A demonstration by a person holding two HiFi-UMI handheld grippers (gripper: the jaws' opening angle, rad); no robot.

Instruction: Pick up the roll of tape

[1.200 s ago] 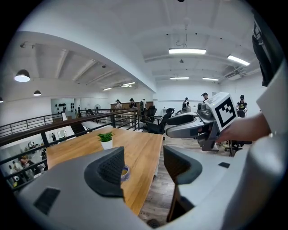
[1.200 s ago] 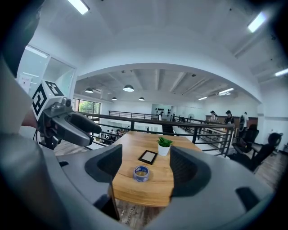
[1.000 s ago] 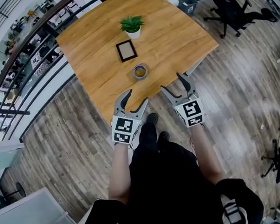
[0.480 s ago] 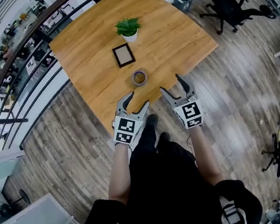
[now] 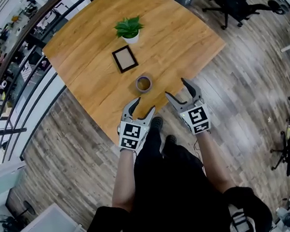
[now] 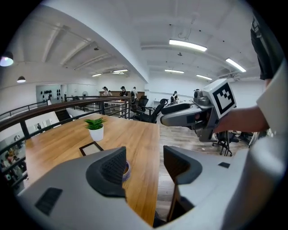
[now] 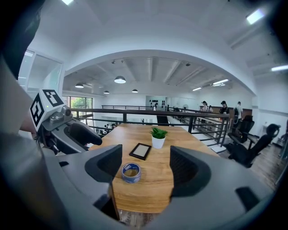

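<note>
Jaws on both grippers stand wide apart, nothing held in either. Left gripper (image 5: 143,106) and right gripper (image 5: 176,88) hang side by side at the near corner of the wooden table (image 5: 178,37), tips just over or at its edge, marker cubes toward the person, bare forearms behind them. Roll of tape (image 5: 143,82) lies flat on the tabletop, just ahead of the two grippers and roughly between them, touching neither. It has a blue-grey outer band and a brown core. In the right gripper view the roll sits low in the gap between the jaws, closer to the left jaw, clear of both pads, with the left gripper showing at that view's left edge. In the left gripper view only a sliver of the roll peeks out beside the left jaw's inner face; the rest is hidden behind that jaw, and the right gripper crosses the upper right. Beyond the tape, farther up the table, a small dark picture frame (image 5: 124,59) lies flat, and past that stands a potted green plant (image 5: 128,28) in a white pot; tape, frame and plant run in a loose line, each apart from the next. Dark railing (image 5: 21,64) runs along the table's far left side. Wood plank floor (image 5: 245,87) surrounds the table, with black office chairs (image 5: 236,3) at upper right.
</note>
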